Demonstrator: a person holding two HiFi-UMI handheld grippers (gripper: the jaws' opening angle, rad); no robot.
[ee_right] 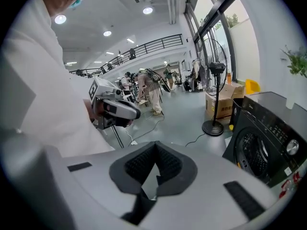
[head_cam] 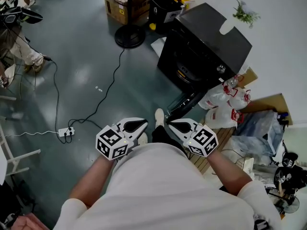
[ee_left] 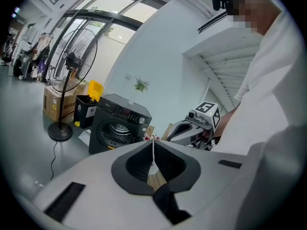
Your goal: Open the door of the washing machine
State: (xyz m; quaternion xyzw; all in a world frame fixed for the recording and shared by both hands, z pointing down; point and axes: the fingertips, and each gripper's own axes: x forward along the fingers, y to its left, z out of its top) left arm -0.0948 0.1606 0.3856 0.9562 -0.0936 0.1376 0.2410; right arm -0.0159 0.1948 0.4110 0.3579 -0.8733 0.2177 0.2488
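The black front-loading washing machine (head_cam: 206,44) stands at the upper right of the head view, well ahead of both grippers. Its round door (head_cam: 187,102) hangs swung out from the front, and the drum (ee_left: 115,128) shows bare behind it. My left gripper (head_cam: 139,124) and right gripper (head_cam: 173,125) are held close to my body, side by side, pointing forward, and neither touches anything. In the left gripper view the left gripper (ee_left: 153,140) has its jaws together with nothing in them. The right gripper (ee_right: 156,145) is likewise shut and empty, with the washer (ee_right: 261,143) to its right.
A standing fan's base (head_cam: 129,35), a cardboard box (head_cam: 120,8) and a black bin (head_cam: 163,6) stand left of the washer. White plastic bags (head_cam: 223,102) and cardboard lie to its right. A cable runs to a power strip (head_cam: 66,132) on the floor. Another person (head_cam: 19,42) stands far left.
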